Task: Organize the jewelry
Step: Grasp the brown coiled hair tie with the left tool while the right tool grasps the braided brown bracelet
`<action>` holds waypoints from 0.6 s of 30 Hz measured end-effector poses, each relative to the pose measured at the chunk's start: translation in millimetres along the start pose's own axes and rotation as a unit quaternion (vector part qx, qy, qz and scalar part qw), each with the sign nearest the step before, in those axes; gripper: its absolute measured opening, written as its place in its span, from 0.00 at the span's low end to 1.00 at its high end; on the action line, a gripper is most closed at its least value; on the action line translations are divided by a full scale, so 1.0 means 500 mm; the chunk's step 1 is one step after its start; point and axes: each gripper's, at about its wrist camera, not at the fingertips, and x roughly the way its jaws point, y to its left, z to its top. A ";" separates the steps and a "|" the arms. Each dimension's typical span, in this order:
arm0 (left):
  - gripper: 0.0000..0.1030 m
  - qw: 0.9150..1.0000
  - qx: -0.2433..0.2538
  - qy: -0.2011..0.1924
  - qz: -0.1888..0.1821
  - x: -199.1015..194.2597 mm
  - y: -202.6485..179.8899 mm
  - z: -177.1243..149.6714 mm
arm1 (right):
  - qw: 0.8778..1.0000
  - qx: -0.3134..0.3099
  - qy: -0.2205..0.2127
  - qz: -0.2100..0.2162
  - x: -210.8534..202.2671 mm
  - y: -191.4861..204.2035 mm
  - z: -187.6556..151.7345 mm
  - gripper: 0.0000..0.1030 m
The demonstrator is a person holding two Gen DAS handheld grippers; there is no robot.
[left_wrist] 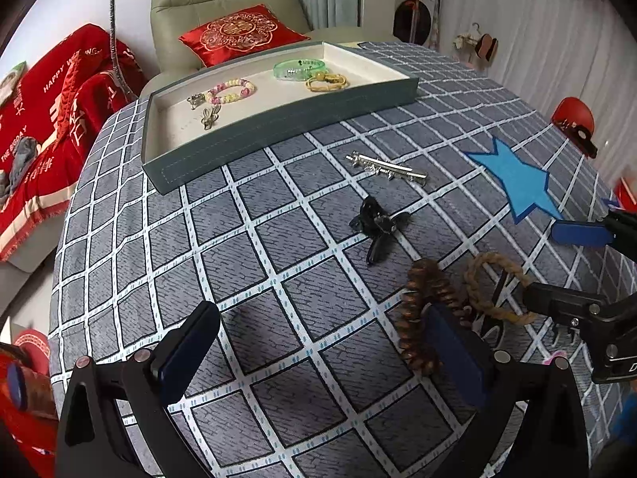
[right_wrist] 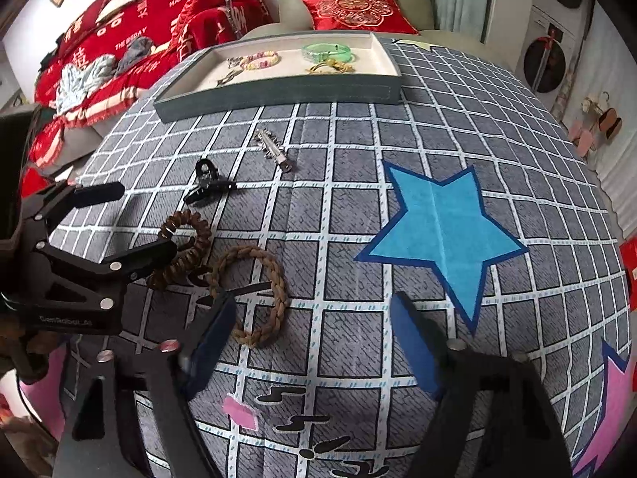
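A grey tray (left_wrist: 278,119) (right_wrist: 278,93) at the table's far side holds a pink bead bracelet (left_wrist: 233,91), a green bangle (left_wrist: 299,68), a yellow cord bracelet (left_wrist: 327,83) and small clips. On the cloth lie a silver hair clip (left_wrist: 386,169) (right_wrist: 274,149), a black claw clip (left_wrist: 378,225) (right_wrist: 207,185), a brown spiral hair tie (left_wrist: 426,310) (right_wrist: 185,253) and a tan braided ring (left_wrist: 493,290) (right_wrist: 254,294). My left gripper (left_wrist: 318,350) (right_wrist: 119,223) is open, its right finger beside the spiral tie. My right gripper (right_wrist: 314,350) (left_wrist: 557,267) is open, next to the braided ring.
The table (right_wrist: 358,159) has a grey checked cloth with a blue star patch (right_wrist: 442,235) (left_wrist: 517,183). A green armchair with a red cushion (left_wrist: 243,34) stands behind the tray. A sofa with red blankets (right_wrist: 131,36) is to the left.
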 end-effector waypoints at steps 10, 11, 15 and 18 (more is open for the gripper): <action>0.98 1.000 0.002 -0.002 0.006 0.003 -0.005 -0.003 | 0.999 -0.046 0.000 -0.016 0.010 0.034 -0.004 0.50; 0.90 1.000 0.004 -0.005 0.002 0.001 -0.008 -0.002 | 0.999 -0.047 0.001 -0.015 0.010 0.036 -0.003 0.49; 0.65 1.000 0.016 -0.006 -0.015 -0.006 -0.023 0.002 | 0.999 -0.052 0.004 -0.010 0.008 0.045 -0.003 0.37; 0.45 0.999 0.024 -0.008 -0.027 -0.010 -0.033 0.002 | 0.998 -0.064 0.005 -0.005 0.007 0.059 -0.004 0.21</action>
